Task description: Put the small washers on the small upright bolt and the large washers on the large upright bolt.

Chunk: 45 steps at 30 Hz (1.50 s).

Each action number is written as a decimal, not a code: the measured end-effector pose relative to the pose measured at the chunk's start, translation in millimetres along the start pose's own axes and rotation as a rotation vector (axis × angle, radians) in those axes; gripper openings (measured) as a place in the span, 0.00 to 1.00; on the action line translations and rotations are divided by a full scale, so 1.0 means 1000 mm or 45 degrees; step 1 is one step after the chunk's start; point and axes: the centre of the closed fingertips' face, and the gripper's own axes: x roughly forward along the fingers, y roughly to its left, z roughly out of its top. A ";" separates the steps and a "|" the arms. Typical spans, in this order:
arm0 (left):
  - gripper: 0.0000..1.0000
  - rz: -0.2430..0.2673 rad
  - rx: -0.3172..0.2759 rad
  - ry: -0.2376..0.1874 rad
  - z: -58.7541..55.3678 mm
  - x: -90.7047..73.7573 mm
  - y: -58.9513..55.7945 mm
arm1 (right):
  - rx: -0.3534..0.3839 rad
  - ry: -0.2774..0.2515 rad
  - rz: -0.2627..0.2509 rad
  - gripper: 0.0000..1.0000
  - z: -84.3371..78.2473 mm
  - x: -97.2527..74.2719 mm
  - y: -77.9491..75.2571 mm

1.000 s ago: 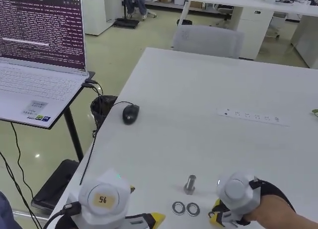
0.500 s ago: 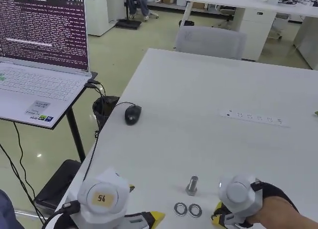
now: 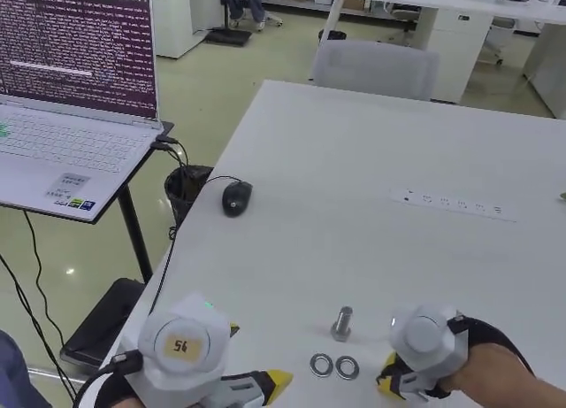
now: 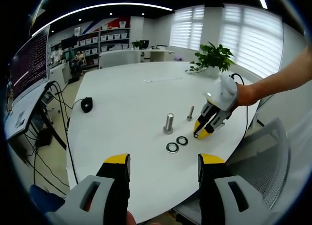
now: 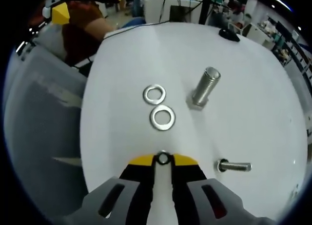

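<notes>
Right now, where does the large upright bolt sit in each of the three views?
Head view: large upright bolt, bottom centre.
Left gripper view: bolt, at the centre.
Right gripper view: bolt, upper right of centre.
Shared landmark: the two loose washers lying flat beside it.

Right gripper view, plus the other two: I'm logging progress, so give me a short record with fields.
right tongs: shut on small washer
left tongs: open, empty
large washers: two, flat on table, side by side
large bolt: upright, bare
small bolt: upright, bare
</notes>
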 end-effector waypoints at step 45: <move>0.55 0.003 0.017 -0.001 0.005 -0.002 0.000 | 0.258 -0.187 -0.276 0.13 0.006 -0.067 -0.082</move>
